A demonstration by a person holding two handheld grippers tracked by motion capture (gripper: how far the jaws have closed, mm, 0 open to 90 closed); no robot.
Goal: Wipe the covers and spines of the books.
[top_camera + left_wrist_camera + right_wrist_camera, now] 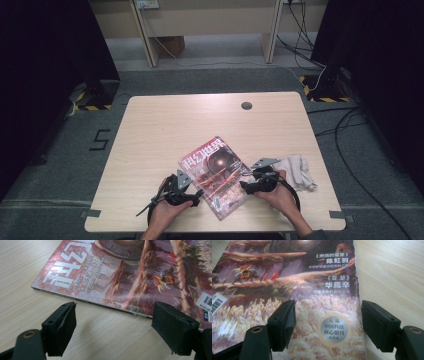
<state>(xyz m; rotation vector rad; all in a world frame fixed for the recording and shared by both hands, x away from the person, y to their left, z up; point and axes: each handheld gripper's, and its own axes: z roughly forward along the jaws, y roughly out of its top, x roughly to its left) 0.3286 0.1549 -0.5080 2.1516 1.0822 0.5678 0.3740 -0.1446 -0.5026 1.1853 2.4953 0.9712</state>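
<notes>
**Grippers at opposite edges of a magazine, jaws wide, nothing gripped**

Jaws of the left gripper (113,332): spread wide, bare tabletop between the pads, nothing clamped. Pads low over the wood, just short of the magazine (130,275); bound spine edge running across ahead of the tips, apart from both pads. Large white title characters on the red cover legible beyond the spine, barcode label at the far right of that view.

Jaws of the right gripper (328,325): likewise spread wide, nothing clamped. One pad above the cover, the other above bare wood, the magazine's (294,290) ragged long edge passing between the two. No visible pressure on the paper; contact between pads and cover not determinable. Round silver seal on the cover in the gap between the pads, white author lines above it.

In the high view: left gripper (197,194) in the left hand (165,212) at the magazine's (215,175) left edge; right gripper (243,186) in the right hand (280,196) at its right edge. Magazine flat, cover up, turned at an angle to the table's sides, in the near half of the table (165,130). Crumpled pale cloth (297,170) on the wood just beyond the right hand. Dark round grommet (246,105) near the far edge, well apart from everything else.
</notes>
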